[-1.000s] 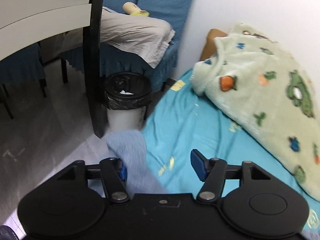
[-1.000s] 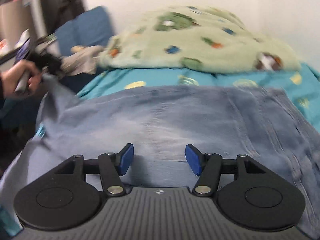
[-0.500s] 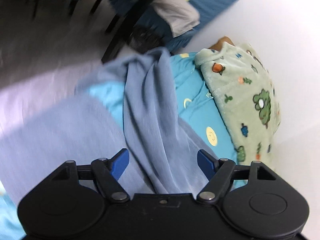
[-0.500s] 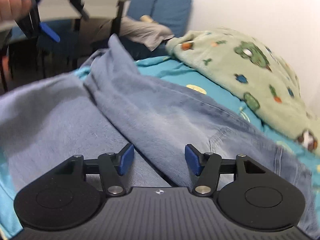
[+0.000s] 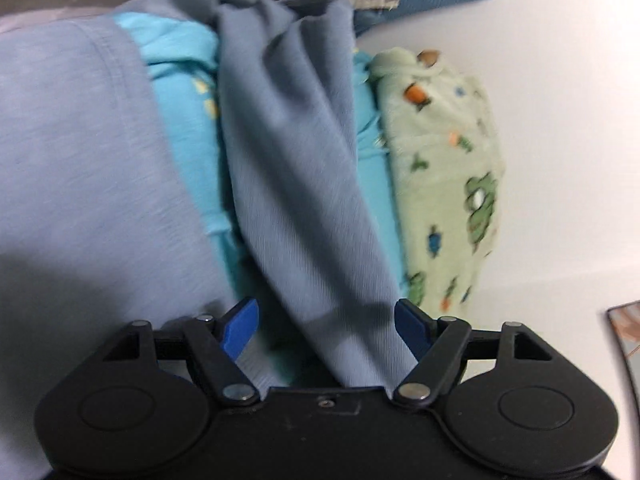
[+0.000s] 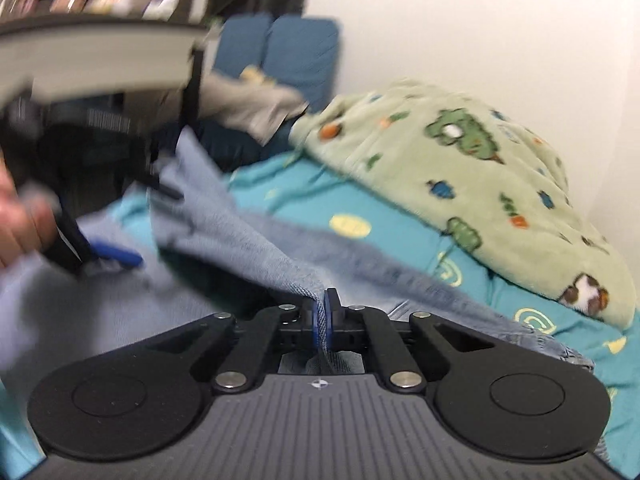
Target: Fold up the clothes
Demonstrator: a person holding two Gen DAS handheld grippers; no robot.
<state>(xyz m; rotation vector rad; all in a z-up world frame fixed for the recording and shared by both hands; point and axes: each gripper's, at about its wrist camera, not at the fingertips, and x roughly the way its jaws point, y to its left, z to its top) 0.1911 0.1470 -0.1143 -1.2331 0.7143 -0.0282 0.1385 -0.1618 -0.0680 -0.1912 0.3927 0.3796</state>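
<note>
A blue denim garment [image 6: 248,232] lies spread on the teal bedsheet [image 6: 400,216]. My right gripper [image 6: 322,316] is shut on a raised ridge of it, and the cloth pulls up into a taut fold at the pads. My left gripper [image 5: 326,328] is open. A long fold of the same garment [image 5: 296,152] runs between its blue pads [image 5: 240,328] without being pinched. The right wrist view shows the left gripper [image 6: 116,258] at the far left, low over the garment, held by a hand [image 6: 20,220].
A green fleece blanket [image 6: 460,160] with cartoon prints is heaped along the white wall [image 6: 480,20]. A desk edge [image 6: 100,60] and blue chairs [image 6: 296,52] holding a beige cloth [image 6: 248,104] stand beyond the bed's end.
My right gripper has closed on a ridge of the denim and lifted it. My left gripper has rolled and come down closer over the garment, still open.
</note>
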